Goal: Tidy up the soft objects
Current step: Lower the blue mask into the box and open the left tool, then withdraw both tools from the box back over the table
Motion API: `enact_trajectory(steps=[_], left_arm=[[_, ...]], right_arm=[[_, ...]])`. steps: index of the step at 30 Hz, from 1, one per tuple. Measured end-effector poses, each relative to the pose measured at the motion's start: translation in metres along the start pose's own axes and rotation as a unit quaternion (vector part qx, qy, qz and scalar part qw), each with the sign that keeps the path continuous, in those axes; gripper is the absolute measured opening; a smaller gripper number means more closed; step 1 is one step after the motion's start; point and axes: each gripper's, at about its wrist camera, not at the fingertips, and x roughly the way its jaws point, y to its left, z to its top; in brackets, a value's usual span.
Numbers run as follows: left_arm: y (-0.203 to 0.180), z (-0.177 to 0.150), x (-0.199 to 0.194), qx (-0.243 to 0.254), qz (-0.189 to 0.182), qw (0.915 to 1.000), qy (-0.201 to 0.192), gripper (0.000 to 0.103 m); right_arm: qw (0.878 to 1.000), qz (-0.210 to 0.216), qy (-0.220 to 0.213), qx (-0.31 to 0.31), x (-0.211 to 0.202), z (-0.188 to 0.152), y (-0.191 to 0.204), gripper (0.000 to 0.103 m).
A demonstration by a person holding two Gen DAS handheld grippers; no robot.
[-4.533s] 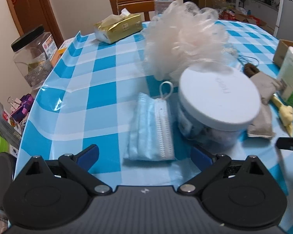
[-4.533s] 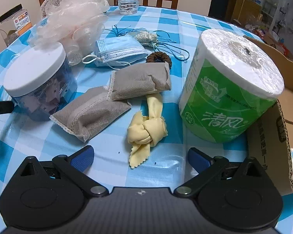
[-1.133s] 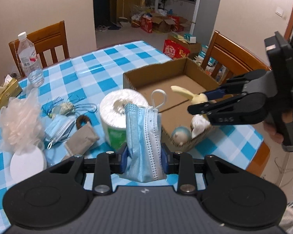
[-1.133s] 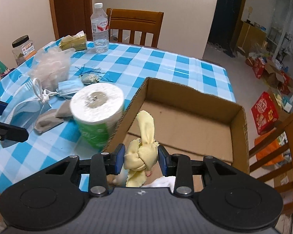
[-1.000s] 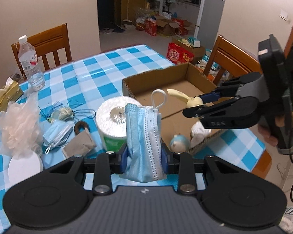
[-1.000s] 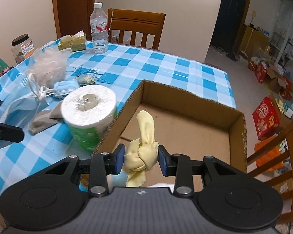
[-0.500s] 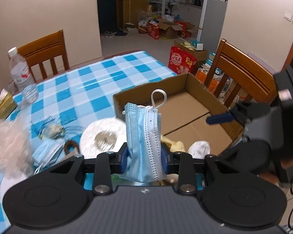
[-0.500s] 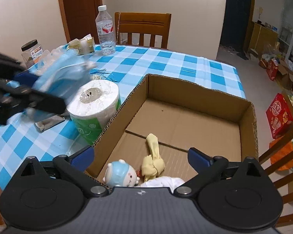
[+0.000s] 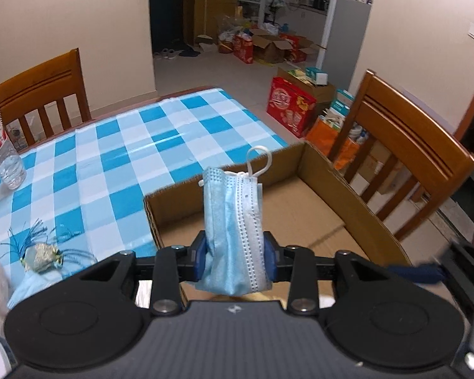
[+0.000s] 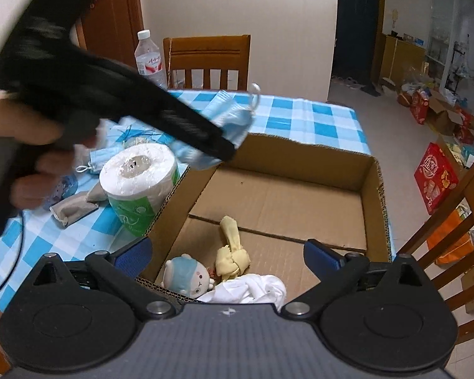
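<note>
Two grippers, both mine. Nearest, my right gripper point(image 10: 226, 252) has its blue-padded jaws spread wide with nothing between them, poised over the near end of the open brown cardboard box point(image 10: 374, 189). Down inside, right below, lie three things already put away: a small plush doll with a pale blue cap point(image 10: 186, 273), a crumpled white cloth point(image 10: 252, 289), and the knotted yellow cloth strip point(image 10: 232, 254), apart from my pads, so I count that one delivered.

My left gripper point(image 9: 233, 254) has the folded light-blue pleated face mask point(image 9: 232, 221) standing upright between its pads, white ear loop sticking up. Its jaws have just been opening, yet the mask sits between them and hasn't dropped; I judge the release is just starting. It hangs over the box's near corner, so it should fall inside.

Beyond on the blue-and-white checked tablecloth point(image 10: 316, 117) plenty is left: a plastic-wrapped toilet paper roll with a green label point(image 10: 139, 183) touching the box wall, a grey fabric pouch point(image 10: 72, 207), another blue mask point(image 10: 96, 158), a tasselled sachet point(image 9: 41, 255). I'd call this roughly the middle.

My left gripper and hand point(image 10: 31, 145) smear across the right view, hiding whatever lies behind. Something fluffy pale is cut off at the left view's edge; I can't name it.
</note>
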Motion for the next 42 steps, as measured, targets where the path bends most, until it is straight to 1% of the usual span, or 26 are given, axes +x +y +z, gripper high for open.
enact_trajectory(steps=[1,2,3,6,9,11,14,28,30,34,37,42], left_arm=[[0.000,0.002,0.004,-0.001,0.004,1.0000,-0.003,0.068],[0.000,0.004,0.008,0.001,0.012,0.9999,-0.007,0.085],[0.000,0.005,0.011,0.003,0.019,0.9998,-0.011,0.088],[0.000,0.004,0.010,0.006,0.040,0.9988,-0.026,0.089],[0.003,0.001,0.002,0.004,0.039,0.9988,-0.028,0.090],[0.004,-0.001,-0.003,0.004,0.038,0.9988,-0.031,0.093],[0.005,-0.008,-0.013,0.006,0.046,0.9983,-0.036,0.096],[0.014,-0.060,-0.064,-0.023,0.054,0.9974,-0.041,0.097],[0.018,-0.070,-0.069,-0.024,0.060,0.9971,-0.040,0.097],[0.028,-0.088,-0.078,-0.020,0.059,0.9977,-0.028,0.097],[0.044,-0.102,-0.086,-0.024,0.055,0.9979,-0.022,0.097],[0.069,-0.122,-0.102,-0.021,0.057,0.9981,-0.012,0.097]], right_arm=[[1.000,-0.002,-0.002,-0.001,-0.001,0.000,0.000,0.103],[1.000,-0.005,-0.004,-0.001,-0.002,0.000,0.000,0.103],[1.000,-0.008,-0.004,-0.002,-0.002,0.000,0.000,0.103],[1.000,-0.014,-0.001,-0.003,0.000,-0.002,0.001,0.103],[1.000,-0.012,0.003,-0.001,0.002,-0.003,0.001,0.103],[1.000,-0.013,0.006,-0.003,0.003,-0.004,0.002,0.103],[1.000,-0.015,0.007,-0.003,0.003,-0.004,0.003,0.103],[0.999,-0.038,0.009,0.017,0.001,0.000,0.014,0.103],[0.999,-0.040,0.010,0.018,-0.001,-0.001,0.019,0.103],[0.998,-0.050,0.014,0.017,-0.005,-0.003,0.034,0.103],[0.998,-0.066,0.021,0.011,-0.005,-0.005,0.049,0.103],[0.997,-0.071,0.035,0.003,-0.003,-0.007,0.072,0.103]])
